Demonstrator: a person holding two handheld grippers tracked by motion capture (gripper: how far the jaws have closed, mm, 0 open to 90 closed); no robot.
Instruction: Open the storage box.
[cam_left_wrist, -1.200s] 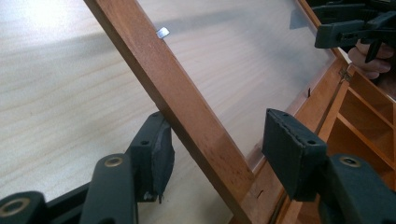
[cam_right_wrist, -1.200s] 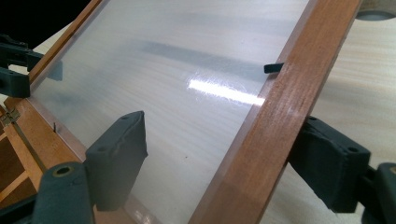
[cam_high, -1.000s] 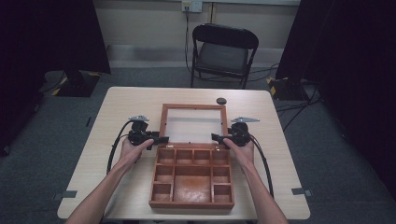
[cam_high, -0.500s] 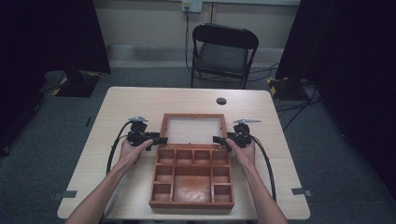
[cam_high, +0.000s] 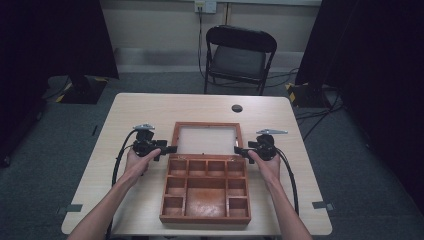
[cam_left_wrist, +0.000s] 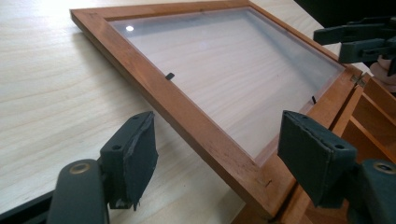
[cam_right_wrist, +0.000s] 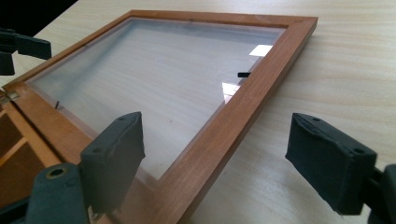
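A wooden box (cam_high: 205, 218) with several empty compartments sits at the table's front middle. Its lid (cam_high: 205, 125), a wooden frame around a clear panel, is swung back behind the box and lies nearly flat. My left gripper (cam_high: 170, 149) is at the lid's left rail near the hinge, open. In the left gripper view its two pads straddle that rail (cam_left_wrist: 187, 107) without touching it. My right gripper (cam_high: 239, 149) mirrors it at the right rail (cam_right_wrist: 233, 126), also open with the pads wide of the wood. The other gripper (cam_left_wrist: 359, 39) shows across the lid.
A small black round object (cam_high: 237, 108) lies on the table (cam_high: 125, 115) beyond the lid. A black folding chair (cam_high: 240, 55) stands behind the far edge. Cables trail from both grippers along the forearms toward the front edge.
The lid has tipped further back, from more upright to nearly flat. Both grippers stayed at its sides, the right one shifting slightly down and outward.
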